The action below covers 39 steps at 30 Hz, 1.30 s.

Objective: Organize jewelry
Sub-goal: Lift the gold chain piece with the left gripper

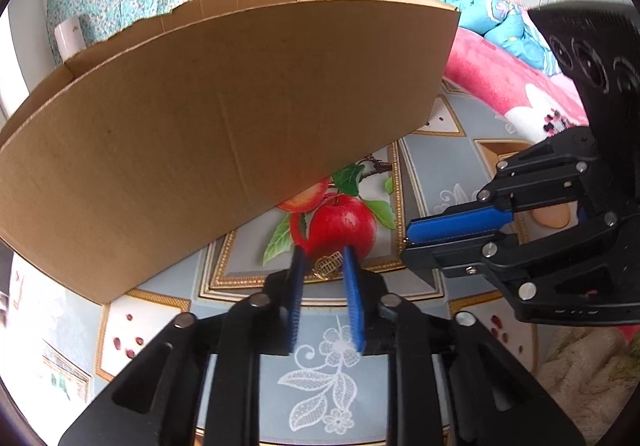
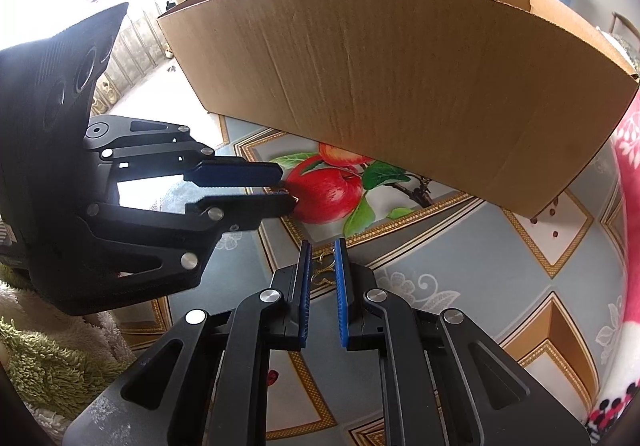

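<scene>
A small gold clover-shaped jewelry piece (image 2: 321,275) is being pinched between the blue-padded fingers of the right gripper (image 2: 323,243), just above the patterned tabletop (image 2: 460,266). A gold filigree jewelry piece (image 1: 328,266) is lying on that tabletop and is being flanked by the narrowly parted fingers of the left gripper (image 1: 324,251). A large brown cardboard box (image 1: 200,126) is standing at the far side.
</scene>
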Available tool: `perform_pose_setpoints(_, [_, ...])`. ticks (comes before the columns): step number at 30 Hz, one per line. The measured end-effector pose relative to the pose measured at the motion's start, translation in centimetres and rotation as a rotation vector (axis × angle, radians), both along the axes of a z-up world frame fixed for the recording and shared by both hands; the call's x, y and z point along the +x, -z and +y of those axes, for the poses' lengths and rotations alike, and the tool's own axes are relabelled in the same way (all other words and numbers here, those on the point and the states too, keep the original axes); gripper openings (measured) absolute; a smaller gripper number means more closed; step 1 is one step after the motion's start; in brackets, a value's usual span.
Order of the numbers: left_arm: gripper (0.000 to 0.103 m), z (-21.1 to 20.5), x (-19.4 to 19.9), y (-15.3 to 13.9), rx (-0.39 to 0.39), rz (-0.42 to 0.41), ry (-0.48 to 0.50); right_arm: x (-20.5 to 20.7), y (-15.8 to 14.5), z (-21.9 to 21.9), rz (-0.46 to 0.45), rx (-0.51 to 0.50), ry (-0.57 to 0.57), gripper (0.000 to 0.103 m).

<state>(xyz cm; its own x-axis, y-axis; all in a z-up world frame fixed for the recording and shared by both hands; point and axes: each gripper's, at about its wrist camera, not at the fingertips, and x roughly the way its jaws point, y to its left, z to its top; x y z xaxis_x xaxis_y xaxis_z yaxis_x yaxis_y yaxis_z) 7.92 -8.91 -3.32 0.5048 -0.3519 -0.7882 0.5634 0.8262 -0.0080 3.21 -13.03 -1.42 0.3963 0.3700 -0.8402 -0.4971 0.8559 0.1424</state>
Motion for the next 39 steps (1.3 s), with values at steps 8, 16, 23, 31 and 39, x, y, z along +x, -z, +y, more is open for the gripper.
perform_pose_setpoints(8, [0.012, 0.0, -0.2, -0.1, 0.010, -0.014, 0.016, 0.1, 0.2, 0.1, -0.002, 0.003, 0.003, 0.009])
perform_pose_setpoints(16, [0.010, 0.0, -0.4, -0.2, 0.008, -0.014, 0.018, 0.2, 0.1, -0.2, -0.002, 0.007, 0.008, 0.009])
perform_pose_setpoints(23, [0.010, 0.0, -0.8, -0.5, 0.009, -0.024, 0.022, 0.2, 0.0, -0.2, -0.006, 0.006, 0.011, 0.009])
perform_pose_setpoints(31, [0.010, 0.3, -1.1, -1.1, -0.001, -0.036, 0.023, -0.2, -0.4, -0.2, -0.017, 0.006, 0.012, 0.009])
perform_pose_setpoints(39, [0.003, 0.7, -1.5, -1.9, -0.004, -0.038, 0.003, -0.6, -0.7, -0.2, -0.039, 0.005, 0.010, 0.009])
